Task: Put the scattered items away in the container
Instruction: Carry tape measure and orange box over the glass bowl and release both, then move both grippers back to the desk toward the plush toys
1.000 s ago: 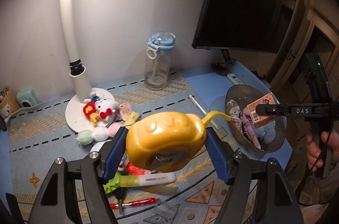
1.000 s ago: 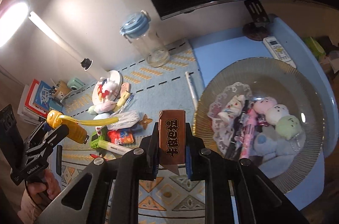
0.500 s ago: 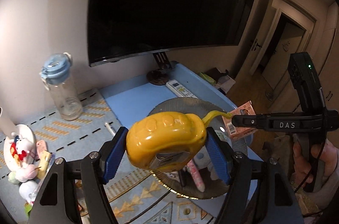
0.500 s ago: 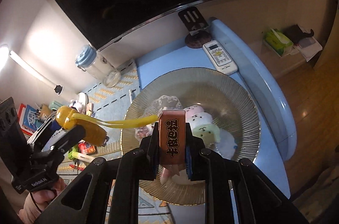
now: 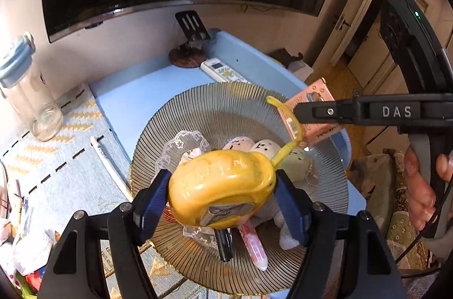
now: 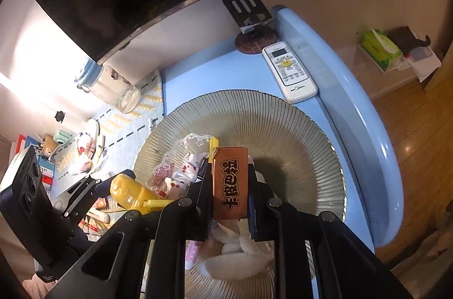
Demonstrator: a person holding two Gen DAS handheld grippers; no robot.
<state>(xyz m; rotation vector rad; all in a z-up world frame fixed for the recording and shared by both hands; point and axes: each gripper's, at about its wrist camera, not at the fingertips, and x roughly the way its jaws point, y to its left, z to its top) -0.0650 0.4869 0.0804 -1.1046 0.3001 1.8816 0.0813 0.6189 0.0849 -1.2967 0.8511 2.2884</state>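
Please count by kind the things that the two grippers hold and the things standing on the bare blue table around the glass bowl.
Held yellow tape measure: 1
Held orange box: 1
White remote control: 1
Black stand with round base: 1
Total: 4

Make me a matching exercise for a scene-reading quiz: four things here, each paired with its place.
1. yellow plastic tape measure
2. small orange-brown box
3. white remote control
4. ribbed glass bowl

a. on the blue tabletop behind the bowl
b. in the right gripper
c. holds plush toys and pens
d. in the left gripper

Pairs: 1-d, 2-b, 3-a, 4-c
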